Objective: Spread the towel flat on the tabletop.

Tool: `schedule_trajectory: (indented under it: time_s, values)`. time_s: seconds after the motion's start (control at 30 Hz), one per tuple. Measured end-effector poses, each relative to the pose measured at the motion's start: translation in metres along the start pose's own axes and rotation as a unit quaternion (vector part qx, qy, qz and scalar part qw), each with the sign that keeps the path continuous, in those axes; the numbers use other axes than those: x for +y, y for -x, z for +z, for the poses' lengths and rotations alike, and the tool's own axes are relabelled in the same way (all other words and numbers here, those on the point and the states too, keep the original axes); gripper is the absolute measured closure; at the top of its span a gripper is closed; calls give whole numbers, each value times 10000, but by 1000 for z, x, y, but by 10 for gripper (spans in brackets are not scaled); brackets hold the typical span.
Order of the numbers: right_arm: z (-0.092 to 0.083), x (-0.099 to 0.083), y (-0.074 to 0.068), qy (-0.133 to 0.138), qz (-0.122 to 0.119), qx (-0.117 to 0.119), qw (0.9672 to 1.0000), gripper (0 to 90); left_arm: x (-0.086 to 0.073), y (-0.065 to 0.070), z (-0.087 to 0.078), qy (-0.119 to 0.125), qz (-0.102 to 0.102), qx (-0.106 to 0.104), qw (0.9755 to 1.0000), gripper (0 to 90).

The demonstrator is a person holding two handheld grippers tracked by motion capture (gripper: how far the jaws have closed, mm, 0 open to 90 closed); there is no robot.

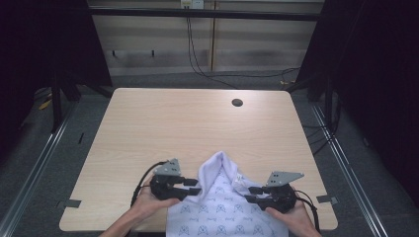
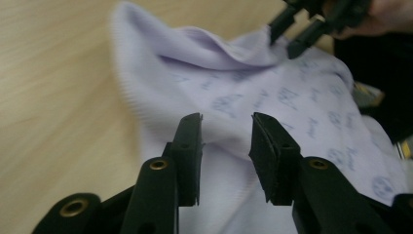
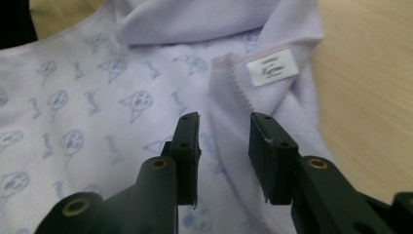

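Note:
A pale lilac cloth [image 1: 222,207] printed with small blue figures lies at the table's near edge and hangs over it; its far end is bunched into a raised fold [image 2: 195,44]. At the cloth's left edge my left gripper [image 1: 195,186] stands open, its jaws apart just above the fabric [image 2: 225,131]. On the cloth's right edge my right gripper [image 1: 249,193] is open too, jaws apart over a turned-up hem [image 3: 224,129]. A white label [image 3: 272,67] sits on that hem. The right gripper's fingertips [image 2: 292,34] also show in the left gripper view, at the cloth's far side.
The wooden table [image 1: 197,123] has a round cable hole [image 1: 237,102] near its far edge. Black cables [image 1: 197,64] run across the floor behind it. Dark frame posts [image 1: 57,98] flank the table on both sides.

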State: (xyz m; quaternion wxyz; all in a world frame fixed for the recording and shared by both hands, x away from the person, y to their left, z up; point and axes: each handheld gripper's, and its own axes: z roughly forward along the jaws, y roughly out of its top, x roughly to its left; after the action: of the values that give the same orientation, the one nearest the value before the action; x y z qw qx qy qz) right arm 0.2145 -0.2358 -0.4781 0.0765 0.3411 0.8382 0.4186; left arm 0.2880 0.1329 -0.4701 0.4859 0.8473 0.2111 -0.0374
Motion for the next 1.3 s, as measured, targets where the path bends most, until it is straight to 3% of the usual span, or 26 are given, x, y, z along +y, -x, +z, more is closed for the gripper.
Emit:
schedule_trajectory:
  time_s: [0.07,0.1,0.17,0.23,0.33,0.4,0.6,0.73,0.83,0.93,1.03,1.17,1.3]
  values:
    - [0,3,4,103,35,-61,9999,620,-3,-16,-2,48,-312,141,9994,681]
    - [0,5,5,212,56,-60,9997,608,-5,-24,0,-5,-391,311,9988,689]
    - [0,9,8,299,101,-51,9995,584,-7,-32,7,-82,-604,244,9978,673]
    - [3,11,11,334,124,35,9994,574,-6,-33,21,-250,-638,256,9973,608]
    - [13,11,9,130,68,108,9998,546,3,-29,34,-377,-529,236,9976,509]
    - [17,10,6,10,-13,185,9998,543,12,-27,42,-247,-466,183,9984,499]
    - [19,8,1,26,-132,348,9993,533,26,-10,70,-367,-195,-94,9991,513]
    - [24,6,0,-134,-179,260,9994,530,28,1,83,-567,-6,-230,9981,541]
    - [26,5,0,-198,-220,221,9993,544,25,4,80,-710,86,-356,9968,548]
    - [28,4,-2,-263,-294,177,9991,565,20,3,66,-625,35,-402,9972,524]
    - [28,4,-2,-244,-303,207,9990,549,10,-6,50,-531,-4,-193,9984,499]
    - [29,7,-6,-168,-391,285,9987,518,5,-10,54,-621,-47,-193,9979,548]
    - [36,8,-10,-257,-499,246,9981,524,7,0,66,-782,174,-54,9968,611]
